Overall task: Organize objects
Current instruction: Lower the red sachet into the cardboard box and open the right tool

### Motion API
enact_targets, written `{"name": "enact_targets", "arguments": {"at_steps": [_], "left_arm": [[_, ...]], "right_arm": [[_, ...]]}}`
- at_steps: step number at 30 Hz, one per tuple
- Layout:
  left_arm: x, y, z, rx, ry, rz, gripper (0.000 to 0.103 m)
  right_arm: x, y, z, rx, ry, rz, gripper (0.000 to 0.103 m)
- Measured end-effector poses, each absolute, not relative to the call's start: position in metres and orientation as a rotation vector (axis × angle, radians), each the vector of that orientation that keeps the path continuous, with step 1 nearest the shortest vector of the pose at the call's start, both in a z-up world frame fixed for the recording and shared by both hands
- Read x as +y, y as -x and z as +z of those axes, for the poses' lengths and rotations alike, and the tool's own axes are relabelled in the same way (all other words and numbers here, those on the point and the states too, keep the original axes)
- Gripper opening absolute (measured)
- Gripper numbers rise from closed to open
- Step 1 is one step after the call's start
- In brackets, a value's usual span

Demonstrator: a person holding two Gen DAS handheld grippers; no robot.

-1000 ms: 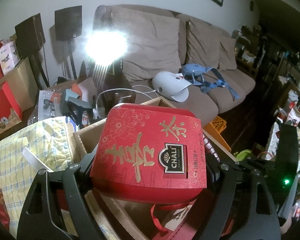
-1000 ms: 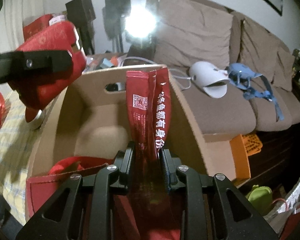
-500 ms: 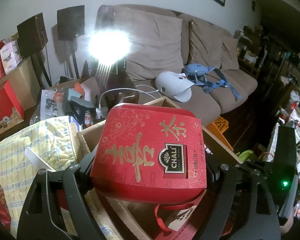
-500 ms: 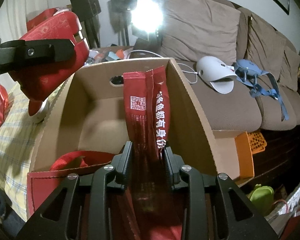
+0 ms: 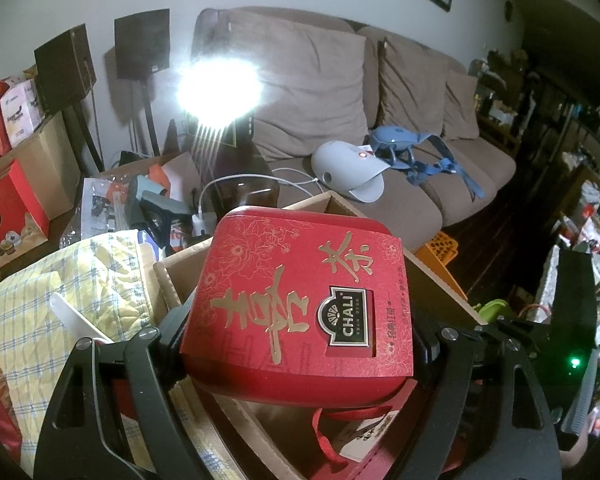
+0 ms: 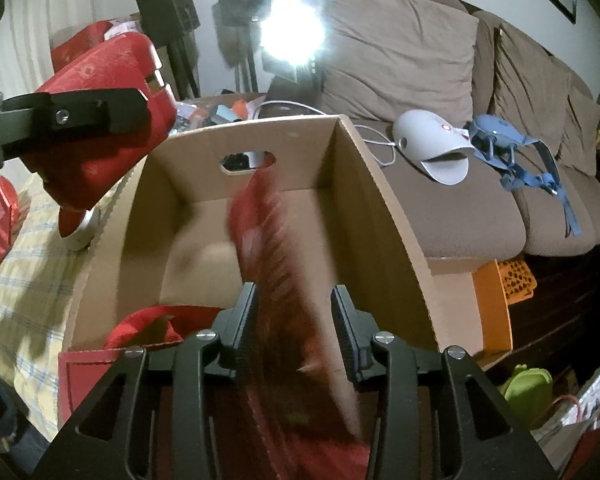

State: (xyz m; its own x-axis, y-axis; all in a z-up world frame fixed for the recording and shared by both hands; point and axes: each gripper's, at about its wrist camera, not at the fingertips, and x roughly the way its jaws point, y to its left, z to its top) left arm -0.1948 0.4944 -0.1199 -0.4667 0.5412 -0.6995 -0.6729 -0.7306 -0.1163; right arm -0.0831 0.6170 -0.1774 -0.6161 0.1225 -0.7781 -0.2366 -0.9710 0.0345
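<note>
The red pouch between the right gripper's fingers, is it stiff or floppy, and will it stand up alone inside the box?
The pouch is probably floppy: thin, flat and blurred as the right gripper opens. It likely will not stand alone and should topple or slide into the box. It seems light.

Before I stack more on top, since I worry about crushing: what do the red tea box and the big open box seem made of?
Red tea box: likely rigid paperboard, matte with gold-foil lettering; could be tin. Big open box: brown corrugated cardboard, raw cut edges and a punched handle hole.
</note>
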Motion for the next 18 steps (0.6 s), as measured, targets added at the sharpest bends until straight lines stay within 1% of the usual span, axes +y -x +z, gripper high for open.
{"name": "enact_targets", "arguments": {"at_steps": [10,13,18], "left_arm": [[0.494,0.195,-0.122,0.226,0.969,2.201,0.081],[0.496,0.196,-0.124,0.243,0.985,2.188,0.081],[0.503,0.196,-0.135,0.258,1.045,2.131,0.081]], "right_arm": [[0.623,0.079,-0.170,0.237,1.216,2.645,0.039],[0.625,0.078,-0.168,0.236,1.211,2.634,0.042],[0.631,0.076,-0.168,0.248,1.201,2.605,0.051]]}}
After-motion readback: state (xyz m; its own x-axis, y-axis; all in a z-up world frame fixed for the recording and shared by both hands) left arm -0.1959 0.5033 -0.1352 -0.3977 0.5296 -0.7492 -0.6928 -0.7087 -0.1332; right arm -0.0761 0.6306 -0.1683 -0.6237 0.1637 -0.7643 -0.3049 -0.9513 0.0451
